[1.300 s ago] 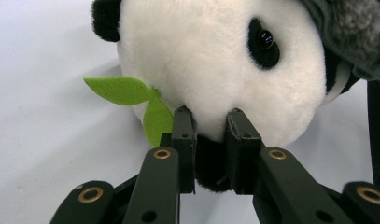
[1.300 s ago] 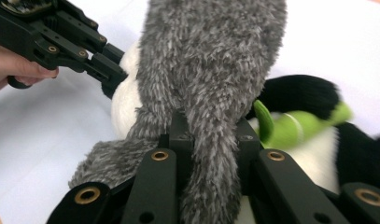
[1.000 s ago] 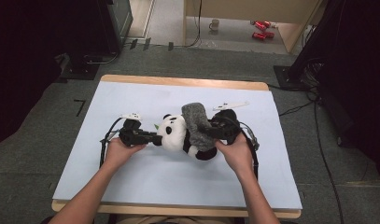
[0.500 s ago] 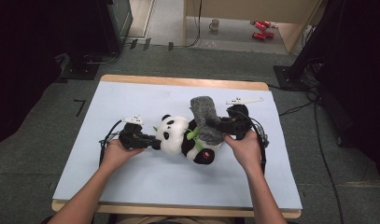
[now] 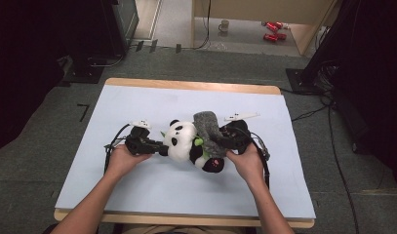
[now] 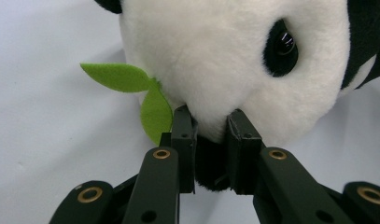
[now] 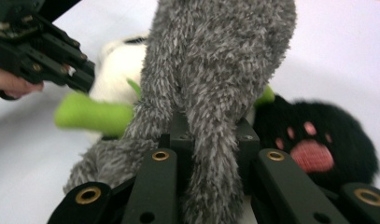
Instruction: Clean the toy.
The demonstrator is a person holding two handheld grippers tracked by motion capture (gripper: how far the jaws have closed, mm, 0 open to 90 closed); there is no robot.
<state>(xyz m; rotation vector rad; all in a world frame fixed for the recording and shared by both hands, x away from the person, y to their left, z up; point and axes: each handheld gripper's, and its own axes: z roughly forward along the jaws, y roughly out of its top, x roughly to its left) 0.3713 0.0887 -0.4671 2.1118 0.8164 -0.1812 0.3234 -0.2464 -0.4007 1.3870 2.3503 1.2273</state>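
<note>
High view: fuzzy grey cloth [image 5: 208,130] drapes plush panda [image 5: 182,141].

Illumination is even and overhead. In the high view the pale tabletop [image 5: 137,195] reads bright, while the 9 and 3 o'clock margins fall into near-black. Shadows beneath the forearms are soft and short. The left gripper view is sharp, with a small highlight on the panda [image 6: 234,56] eye. The right gripper view is soft; the grey fabric [image 7: 215,70] is blurred.
</note>
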